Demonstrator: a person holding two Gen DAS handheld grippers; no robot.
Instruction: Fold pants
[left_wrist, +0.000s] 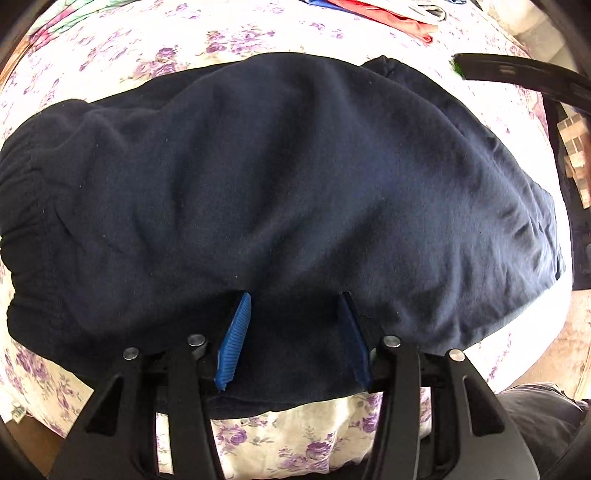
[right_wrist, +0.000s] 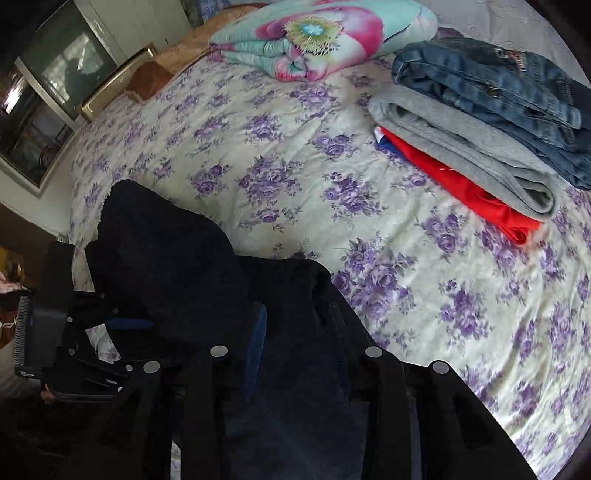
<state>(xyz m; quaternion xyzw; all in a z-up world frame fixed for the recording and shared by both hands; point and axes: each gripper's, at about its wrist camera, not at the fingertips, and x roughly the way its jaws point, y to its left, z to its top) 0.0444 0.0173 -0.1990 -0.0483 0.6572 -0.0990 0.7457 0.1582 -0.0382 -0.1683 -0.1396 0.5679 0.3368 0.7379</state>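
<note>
Below, the left gripper (left_wrist: 293, 336) had its fingers spread over the navy pants (left_wrist: 280, 177) on the bed (left_wrist: 295, 443). The right gripper (right_wrist: 295, 332) was buried in dark cloth; its grip could not be told.

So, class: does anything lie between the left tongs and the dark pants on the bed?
Nothing visible does. The left tongs are open, with the near edge of the navy pants already between the blue pads. Only the flowered bedsheet lies beneath.
</note>
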